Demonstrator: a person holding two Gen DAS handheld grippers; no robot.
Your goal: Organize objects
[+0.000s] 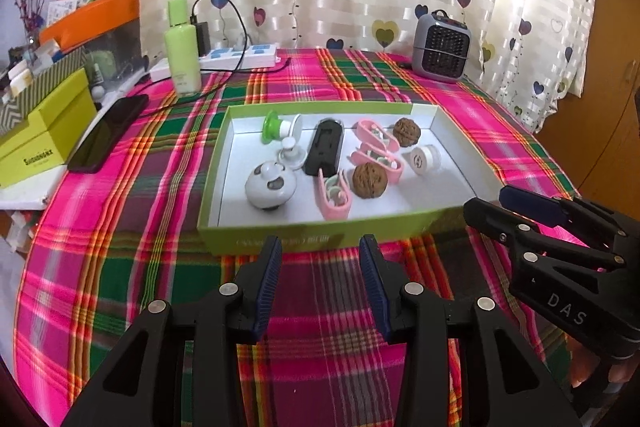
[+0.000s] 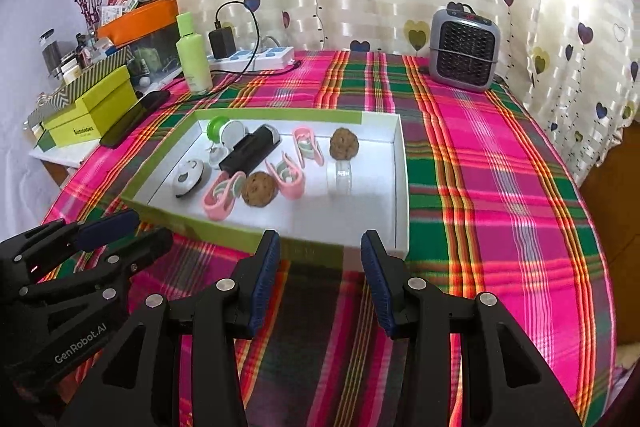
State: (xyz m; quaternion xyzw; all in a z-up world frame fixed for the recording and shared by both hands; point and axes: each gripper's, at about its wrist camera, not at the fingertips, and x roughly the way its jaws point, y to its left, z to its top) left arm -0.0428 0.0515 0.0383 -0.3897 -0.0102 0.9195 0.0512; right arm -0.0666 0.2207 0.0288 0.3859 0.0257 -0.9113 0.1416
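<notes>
Everything small sits inside the green-rimmed box [image 1: 448, 115] at the middle of the surface [image 1: 120, 259]: two walnuts [image 1: 369, 181], three pink clips [image 1: 334, 195], the black case [image 1: 325, 151], a white round gadget [image 1: 270, 188], a green suction cup [image 1: 269, 126] and a little white jar [image 1: 424, 157]. Nothing loose lies on the plaid cloth around the box, so by my read the gathering looks close to finished; any sorting within the box may remain. Left tongs [image 1: 320, 281] hang released and empty just short of the box's near wall. Right tongs [image 2: 320, 279] likewise spread apart, holding nothing. Bottle [image 1: 182, 47], phone [image 1: 108, 133] and heater [image 1: 440, 47] stand well apart, untouched.
</notes>
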